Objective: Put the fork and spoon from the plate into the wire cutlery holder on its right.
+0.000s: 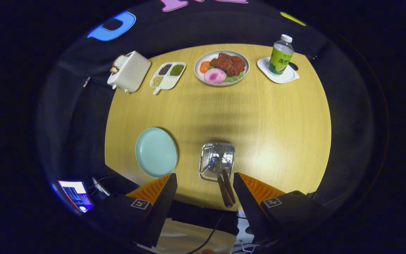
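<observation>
1. Two wooden handles (226,190) stick up out of the wire cutlery holder (217,160), leaning back toward the gripper (204,183); they lie side by side, touching or nearly so, in the gap between its fingers
2. One utensil head, the rounded bowl of the spoon (214,163), shows inside the holder against the perforated metal; the fork's head is hidden behind it and I cannot make out its tines
3. The jaws stand spread wide, with nothing pinched between them; neither finger touches the handles or the holder
4. The holder sits on the round wooden table (277,116) just ahead of the fingers, near the table's near edge
5. The pale green plate (156,152) lies just beside the holder on its left, apart from it, with bare surface showing and no cutlery on it
6. Well beyond the holder, along the far side of the table, sit a white toaster (129,71) with bread in its slot, a divided white tray (167,75) holding small heaps of grains or beans, and a dish of food (221,67) with a brown piece, a pink slice, an orange slice and some greens
7. A bottle (281,55) with a green label and white cap stands upright on a white square coaster (278,72) to the right of that dish
</observation>
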Available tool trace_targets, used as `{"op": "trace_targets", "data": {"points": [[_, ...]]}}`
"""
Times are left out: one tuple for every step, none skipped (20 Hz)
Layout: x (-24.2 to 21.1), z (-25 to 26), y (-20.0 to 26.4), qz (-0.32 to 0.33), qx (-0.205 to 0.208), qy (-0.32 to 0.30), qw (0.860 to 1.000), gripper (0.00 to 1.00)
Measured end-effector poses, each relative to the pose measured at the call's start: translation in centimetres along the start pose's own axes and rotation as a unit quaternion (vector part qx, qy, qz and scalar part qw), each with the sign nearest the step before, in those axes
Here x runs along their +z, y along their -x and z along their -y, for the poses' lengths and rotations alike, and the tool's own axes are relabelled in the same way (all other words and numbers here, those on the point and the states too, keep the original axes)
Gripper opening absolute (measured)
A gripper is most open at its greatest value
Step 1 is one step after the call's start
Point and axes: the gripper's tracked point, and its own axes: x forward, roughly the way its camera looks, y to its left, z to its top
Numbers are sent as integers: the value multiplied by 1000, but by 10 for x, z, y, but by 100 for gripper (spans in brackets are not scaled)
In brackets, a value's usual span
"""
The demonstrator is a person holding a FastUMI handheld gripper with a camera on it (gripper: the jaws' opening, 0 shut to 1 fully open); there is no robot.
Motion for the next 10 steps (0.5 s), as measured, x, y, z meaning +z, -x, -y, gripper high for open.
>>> {"op": "trace_targets", "data": {"points": [[8,2,8,29,-3,-6,1000,99],[15,1,19,57,-4,-10,998,99],[23,1,29,86,-7,-11,996,100],[32,2,42,117,-11,-12,993,99],[43,3,56,154,-16,-13,988,99],[54,2,72,188,-20,-11,982,99],[63,2,88,219,-25,-9,975,99],[68,2,111,251,-26,-9,968,99],[73,-1,130,279,-26,-7,960,99],[81,-5,147,307,-26,-3,951,99]]}}
